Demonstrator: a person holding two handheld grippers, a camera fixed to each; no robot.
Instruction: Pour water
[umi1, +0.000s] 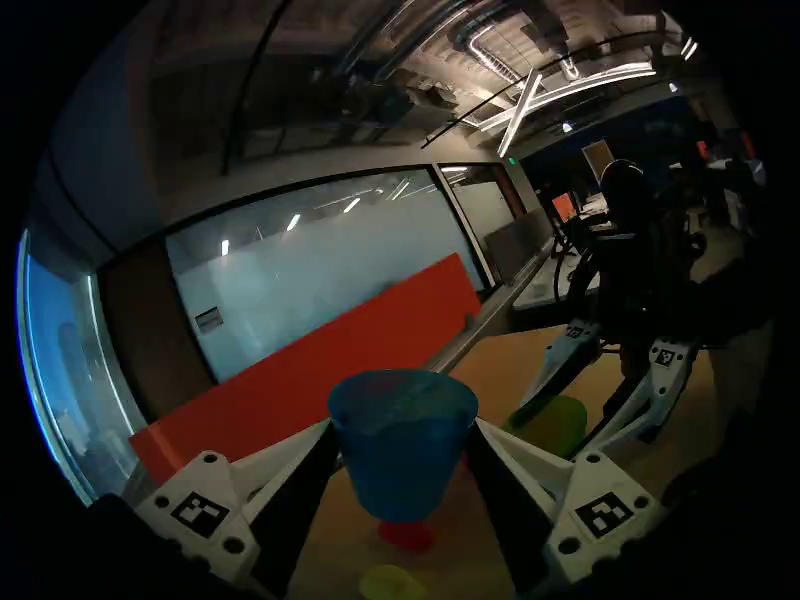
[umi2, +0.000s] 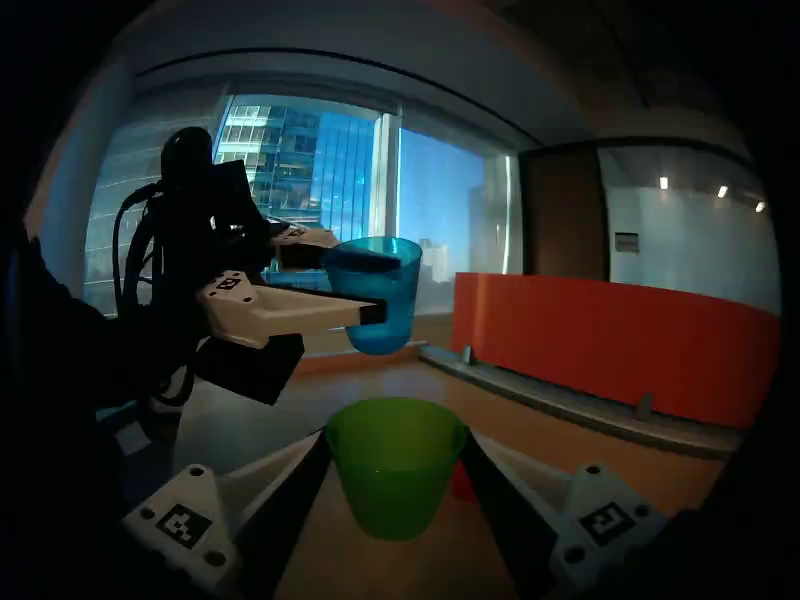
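In the left gripper view my left gripper (umi1: 403, 455) is shut on a translucent blue cup (umi1: 403, 440), held upright between its white fingers. In the right gripper view that blue cup (umi2: 378, 292) hangs higher and to the left, carried by the left gripper (umi2: 355, 300). My right gripper (umi2: 397, 470) is shut on a green cup (umi2: 397, 460), also upright and lower than the blue one. From the left gripper view the green cup (umi1: 550, 422) shows to the right, between the right gripper's fingers (umi1: 570, 365). Whether either cup holds water cannot be told.
A wooden table (umi1: 340, 545) lies below, with a red cup (umi1: 406, 535) and a yellow cup (umi1: 392, 582) on it. A red cup (umi2: 462, 483) peeks out behind the green one. An orange panel (umi2: 620, 340) and glass walls stand behind. A person's dark sleeve (umi2: 70, 350) is at left.
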